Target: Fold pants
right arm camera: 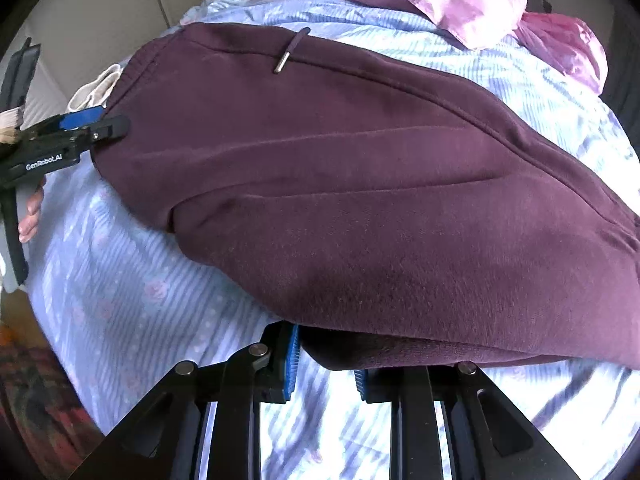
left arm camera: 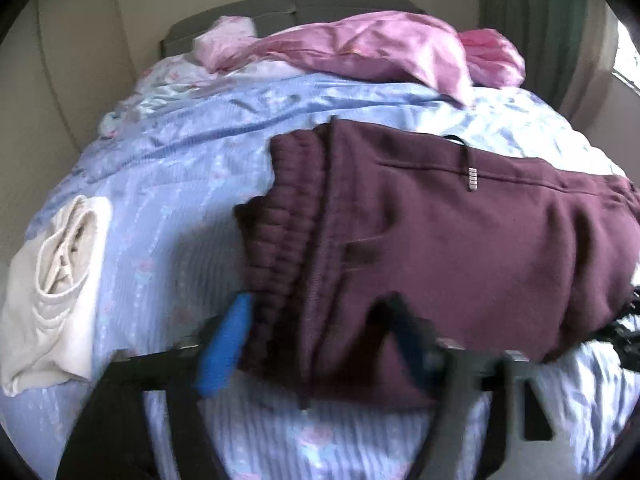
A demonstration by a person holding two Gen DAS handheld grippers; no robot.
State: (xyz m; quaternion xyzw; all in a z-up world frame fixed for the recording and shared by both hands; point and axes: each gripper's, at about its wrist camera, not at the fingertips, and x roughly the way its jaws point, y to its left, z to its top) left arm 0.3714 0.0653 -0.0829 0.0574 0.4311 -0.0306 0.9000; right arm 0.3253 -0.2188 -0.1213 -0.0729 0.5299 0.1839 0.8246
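Soft daylight from a bright, blown-out window (left arm camera: 626,60) at the left wrist view's right edge, strong fisheye bending and black vignette corners, motion blur smearing that view's foreground, right wrist view sharper, bedsheet (right arm camera: 420,432) glaring white.

The dark maroon fleece sweatpants (left arm camera: 440,240) lie folded over on the blue patterned bedsheet, ribbed elastic waistband (left arm camera: 276,216) to the left, a dark drawstring with a metal tip (right arm camera: 282,65) resting on top at the far side. The near edge seems lifted slightly.
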